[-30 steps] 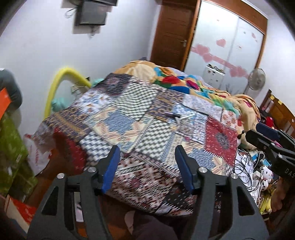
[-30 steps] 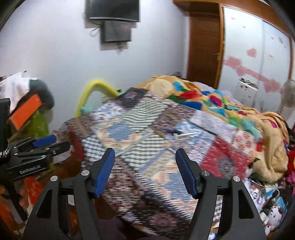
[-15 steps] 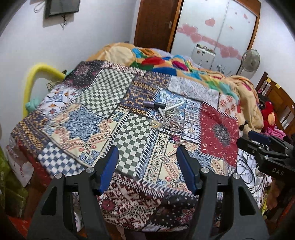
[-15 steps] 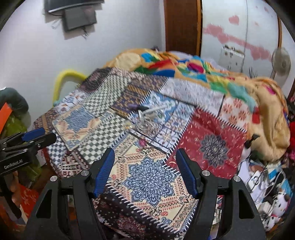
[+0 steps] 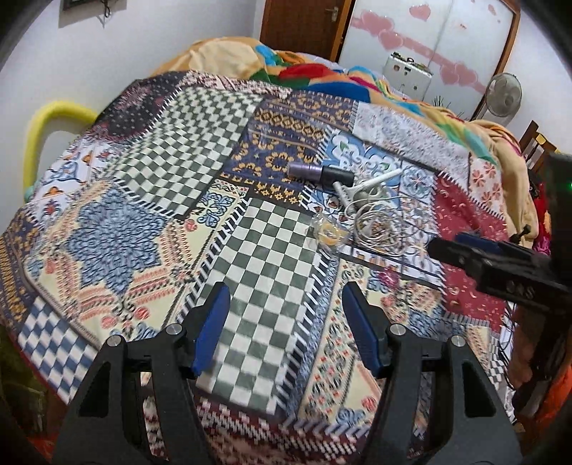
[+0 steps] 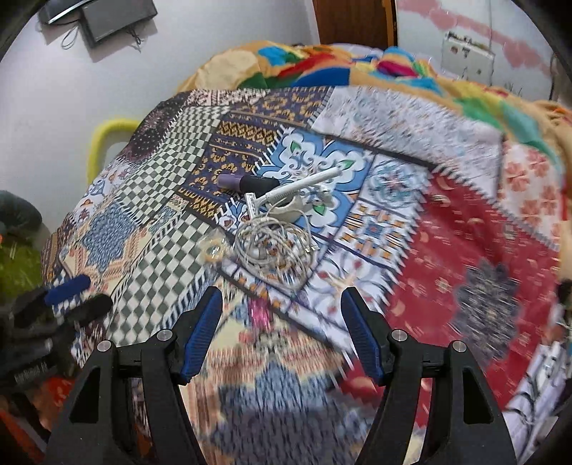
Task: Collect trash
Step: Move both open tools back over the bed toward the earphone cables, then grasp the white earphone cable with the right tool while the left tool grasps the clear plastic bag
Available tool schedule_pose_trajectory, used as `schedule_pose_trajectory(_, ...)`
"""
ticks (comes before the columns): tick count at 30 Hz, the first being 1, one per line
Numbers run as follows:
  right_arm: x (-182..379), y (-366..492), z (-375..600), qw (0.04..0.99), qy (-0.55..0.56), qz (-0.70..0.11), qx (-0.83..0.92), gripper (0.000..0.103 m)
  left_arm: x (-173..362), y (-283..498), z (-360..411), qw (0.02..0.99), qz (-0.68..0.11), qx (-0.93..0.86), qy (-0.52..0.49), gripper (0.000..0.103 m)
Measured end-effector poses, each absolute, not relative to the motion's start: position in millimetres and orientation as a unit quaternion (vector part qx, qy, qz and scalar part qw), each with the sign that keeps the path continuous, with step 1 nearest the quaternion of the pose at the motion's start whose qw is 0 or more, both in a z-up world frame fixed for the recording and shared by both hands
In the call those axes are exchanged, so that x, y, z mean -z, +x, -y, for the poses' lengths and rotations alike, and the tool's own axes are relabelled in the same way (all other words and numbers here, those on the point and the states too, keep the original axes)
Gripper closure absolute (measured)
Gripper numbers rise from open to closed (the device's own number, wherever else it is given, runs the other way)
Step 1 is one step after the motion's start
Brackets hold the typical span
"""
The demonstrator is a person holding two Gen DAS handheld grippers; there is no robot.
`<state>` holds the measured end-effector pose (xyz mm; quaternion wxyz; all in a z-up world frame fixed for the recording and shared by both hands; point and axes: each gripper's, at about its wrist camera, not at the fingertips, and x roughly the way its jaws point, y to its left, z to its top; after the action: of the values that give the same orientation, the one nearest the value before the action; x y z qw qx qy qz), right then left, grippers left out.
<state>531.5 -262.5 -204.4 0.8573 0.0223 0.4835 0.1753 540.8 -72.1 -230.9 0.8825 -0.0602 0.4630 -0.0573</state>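
A small pile lies on the patchwork quilt [image 5: 264, 272]: a crumpled clear plastic wrapper [image 5: 329, 233] [image 6: 213, 247], a tangled white cable [image 5: 375, 225] [image 6: 275, 243], a white razor [image 5: 364, 186] [image 6: 296, 187], and a purple and black tube [image 5: 320, 171] [image 6: 246, 182]. My left gripper [image 5: 286, 327] is open and empty above the near part of the quilt, short of the pile. My right gripper [image 6: 282, 332] is open and empty, also short of the pile. Each gripper shows in the other's view, the right one [image 5: 482, 254] and the left one [image 6: 71, 297].
A bunched orange and multicolour blanket [image 5: 321, 75] lies at the bed's far end. A yellow padded rail [image 5: 53, 118] stands at the bed's left side. A wardrobe [image 5: 429, 46], a door [image 5: 304, 25] and a fan [image 5: 504, 96] stand behind. Clutter lies on the floor to the right.
Both grippers have risen and moved forward over the bed, so the pile now appears closer and seen from above. Both stay open and empty.
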Motion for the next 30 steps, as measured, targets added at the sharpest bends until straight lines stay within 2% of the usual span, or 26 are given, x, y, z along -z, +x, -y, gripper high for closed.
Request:
schedule_pose_trajectory(7, 248, 579, 258, 0.838, 0.062, -0.515, -0.169, 0.038, 259, 573, 78, 0.877, -0.47, 0.075, -0.067, 0.039)
schedule_pose_trajectory(11, 249, 579, 248, 0.847, 0.04, -0.498, -0.183, 0.038, 270, 587, 85, 0.871, -0.477, 0.087, -0.077, 0.039)
schedule_pose_trajectory(13, 249, 576, 241, 0.852, 0.02, -0.488, -0.188, 0.047, 273, 593, 91, 0.872, -0.476, 0.09, -0.069, 0.039)
schedule_pose_trajectory(14, 250, 576, 238, 0.851, 0.018, -0.485, -0.202, 0.061, 274, 595, 94, 0.873, -0.475, 0.092, -0.066, 0.039)
schedule_pose_trajectory(15, 251, 577, 237, 0.847, 0.021, -0.487, -0.213, 0.085, 275, 597, 97, 0.874, -0.473, 0.095, -0.062, 0.039)
schedule_pose_trajectory(16, 252, 576, 235, 0.844, 0.018, -0.493, -0.212, 0.093, 276, 599, 99, 0.874, -0.473, 0.096, -0.061, 0.039)
schedule_pose_trajectory(28, 219, 557, 273, 0.882, 0.004, -0.449, -0.144, 0.094, 282, 621, 123, 0.881, -0.465, 0.081, -0.023, 0.039)
schedule_pose_trajectory(29, 218, 557, 272, 0.883, 0.002, -0.448, -0.14, 0.094, 283, 622, 125, 0.881, -0.466, 0.081, -0.02, 0.041)
schedule_pose_trajectory(30, 216, 556, 274, 0.885, -0.001, -0.446, -0.134, 0.094, 285, 623, 128, 0.88, -0.467, 0.082, -0.017, 0.049)
